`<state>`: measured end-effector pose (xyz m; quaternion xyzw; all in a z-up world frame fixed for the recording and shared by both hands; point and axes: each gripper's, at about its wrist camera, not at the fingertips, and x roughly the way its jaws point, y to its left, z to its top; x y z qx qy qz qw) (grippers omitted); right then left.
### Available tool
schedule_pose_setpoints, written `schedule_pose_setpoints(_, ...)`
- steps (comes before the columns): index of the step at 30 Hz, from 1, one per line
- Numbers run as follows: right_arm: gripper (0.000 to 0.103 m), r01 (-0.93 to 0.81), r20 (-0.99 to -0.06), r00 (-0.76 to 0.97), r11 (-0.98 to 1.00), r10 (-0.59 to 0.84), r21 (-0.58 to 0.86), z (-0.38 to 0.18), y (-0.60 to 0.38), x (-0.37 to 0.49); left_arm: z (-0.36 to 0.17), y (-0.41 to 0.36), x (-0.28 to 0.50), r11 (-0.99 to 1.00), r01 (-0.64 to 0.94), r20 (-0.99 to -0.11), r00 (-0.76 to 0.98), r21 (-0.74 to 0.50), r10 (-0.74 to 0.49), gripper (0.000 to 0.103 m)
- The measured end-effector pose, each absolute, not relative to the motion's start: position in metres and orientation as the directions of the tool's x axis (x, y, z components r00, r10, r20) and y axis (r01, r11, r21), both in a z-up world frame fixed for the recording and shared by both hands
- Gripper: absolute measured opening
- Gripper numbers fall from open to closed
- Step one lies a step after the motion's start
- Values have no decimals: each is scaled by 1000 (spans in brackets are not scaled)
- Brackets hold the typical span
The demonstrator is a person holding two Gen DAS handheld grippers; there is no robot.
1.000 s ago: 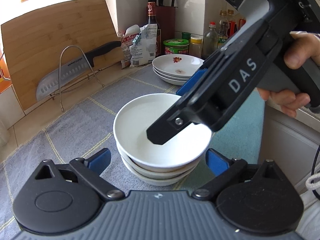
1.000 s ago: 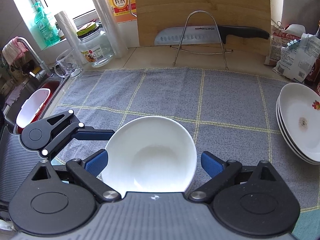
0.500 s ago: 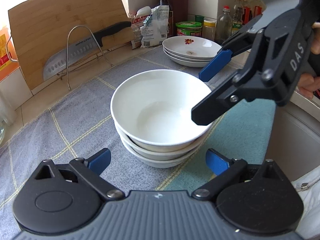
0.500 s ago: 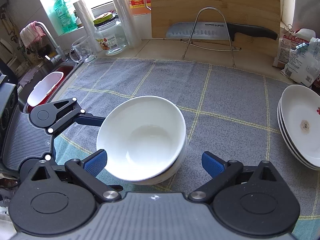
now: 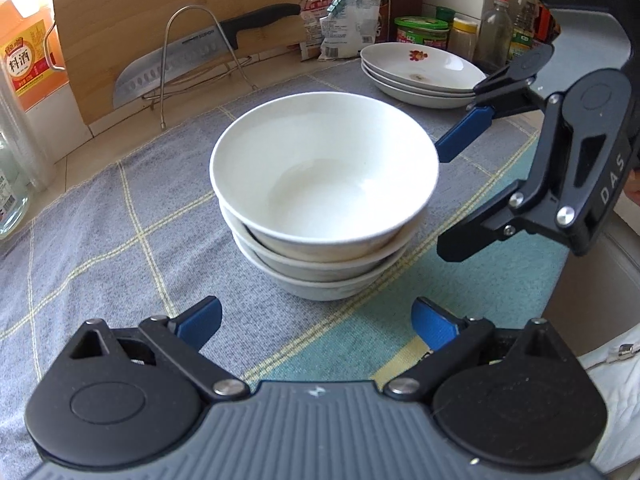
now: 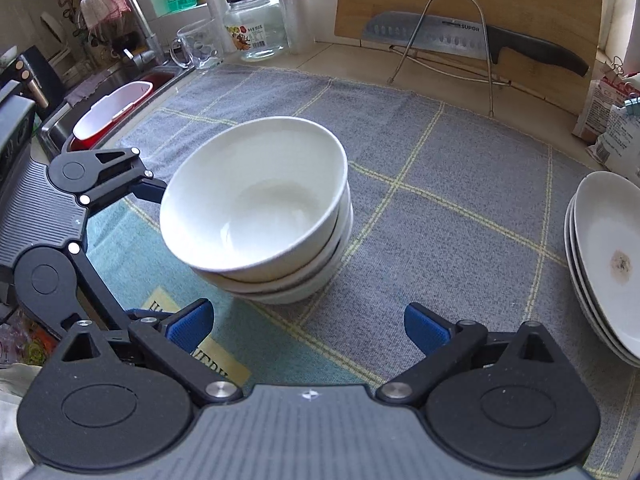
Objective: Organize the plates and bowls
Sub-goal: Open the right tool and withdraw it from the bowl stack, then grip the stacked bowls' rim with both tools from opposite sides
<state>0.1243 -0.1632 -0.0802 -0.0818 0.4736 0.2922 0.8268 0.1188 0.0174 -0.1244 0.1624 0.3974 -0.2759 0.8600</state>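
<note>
A stack of three white bowls (image 5: 324, 200) stands on the grey checked mat (image 5: 120, 208); it also shows in the right wrist view (image 6: 260, 216). A stack of white plates (image 5: 420, 72) with a red flower print sits at the back right and shows at the right edge of the right wrist view (image 6: 604, 260). My left gripper (image 5: 316, 322) is open and empty, just in front of the bowls. My right gripper (image 6: 306, 326) is open and empty, a little back from the bowls. Each gripper shows in the other's view, beside the bowl stack.
A bamboo cutting board (image 6: 468, 12) with a cleaver (image 6: 460, 38) on a wire rack leans at the back. Jars, bottles and snack bags (image 5: 344, 20) line the wall. A sink (image 6: 76, 120) with a red-and-white tub (image 6: 112, 112) lies left. A glass jar (image 6: 256, 24) and mug (image 6: 196, 46) stand by it.
My right gripper has drawn back from over the top bowl, open and empty. Both grippers have pulled away from the stack, which stays in place.
</note>
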Motion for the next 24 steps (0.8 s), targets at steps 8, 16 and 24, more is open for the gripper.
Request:
schedule_pose_setpoints(8,103,-591,-856,401,806,327,31,-111,-151,128,-135,21,124,807,588,-786,521,48,-333,101)
schedule_pose_setpoints(16,103,-606,-860,429,794,277,-46,-124,-142,122,-151,26,135,776,631,-789,489,24,-373,102)
schedule_pose_setpoints(24,103,-598,-836,460,800,300,-42,-126,-149,116,-153,30,139,707,706,-760,474,28,-444,103)
